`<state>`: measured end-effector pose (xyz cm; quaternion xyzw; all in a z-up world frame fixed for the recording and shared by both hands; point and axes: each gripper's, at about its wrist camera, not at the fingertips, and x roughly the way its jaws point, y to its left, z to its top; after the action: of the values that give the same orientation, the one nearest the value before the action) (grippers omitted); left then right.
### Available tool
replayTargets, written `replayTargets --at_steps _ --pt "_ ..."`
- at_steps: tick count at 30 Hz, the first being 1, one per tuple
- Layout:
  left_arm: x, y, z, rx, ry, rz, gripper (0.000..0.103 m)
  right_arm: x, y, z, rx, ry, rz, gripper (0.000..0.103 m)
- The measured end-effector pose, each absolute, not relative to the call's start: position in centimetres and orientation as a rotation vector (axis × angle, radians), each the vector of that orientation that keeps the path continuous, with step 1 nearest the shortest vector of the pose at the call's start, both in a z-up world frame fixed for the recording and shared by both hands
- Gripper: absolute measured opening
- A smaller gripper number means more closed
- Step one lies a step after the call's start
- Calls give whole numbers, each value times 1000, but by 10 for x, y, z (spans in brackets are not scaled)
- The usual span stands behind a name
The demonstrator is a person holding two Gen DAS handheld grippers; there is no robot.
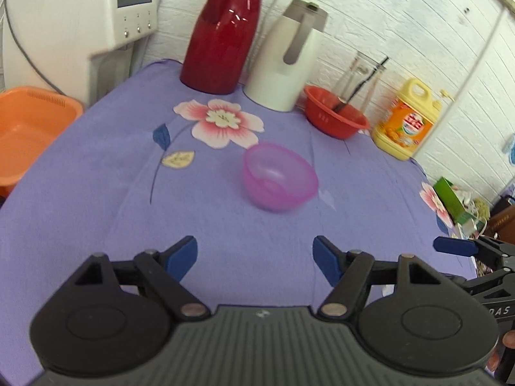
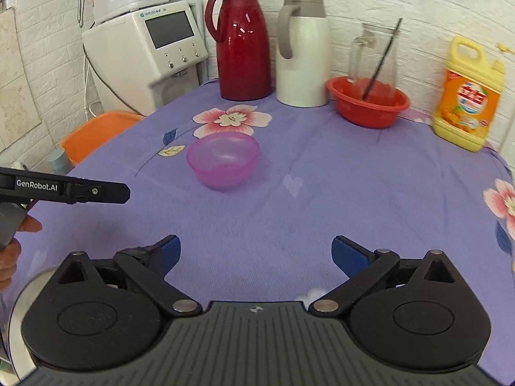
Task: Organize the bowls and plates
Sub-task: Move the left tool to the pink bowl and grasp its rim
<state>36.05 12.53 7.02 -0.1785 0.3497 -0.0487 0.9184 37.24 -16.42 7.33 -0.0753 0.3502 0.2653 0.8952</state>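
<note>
A translucent pink bowl (image 1: 278, 177) stands upright on the purple flowered tablecloth (image 1: 96, 193), ahead of my left gripper (image 1: 256, 257), which is open and empty. In the right wrist view the same bowl (image 2: 223, 164) sits ahead and to the left of my right gripper (image 2: 256, 255), also open and empty. A red bowl (image 1: 334, 117) with a dark utensil in it stands at the back right; it also shows in the right wrist view (image 2: 368, 101). The left gripper's finger (image 2: 96, 189) shows at the left edge of the right wrist view.
At the back stand a red thermos jug (image 2: 243, 41), a white jug (image 2: 302, 51), a glass pitcher (image 2: 373, 51) and a yellow detergent bottle (image 2: 466, 96). A white water dispenser (image 2: 145, 51) and an orange basin (image 1: 29, 128) are off the table's left edge.
</note>
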Motion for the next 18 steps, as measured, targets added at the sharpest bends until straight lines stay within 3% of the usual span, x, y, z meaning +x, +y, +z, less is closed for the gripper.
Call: replayTargets --at_steps 7,18 --pt "429 145 71 -425 713 -84 72 441 -121 71 -198 758 557 103" --pt "507 139 28 -459 826 -116 71 509 -91 36 -210 853 548 103"
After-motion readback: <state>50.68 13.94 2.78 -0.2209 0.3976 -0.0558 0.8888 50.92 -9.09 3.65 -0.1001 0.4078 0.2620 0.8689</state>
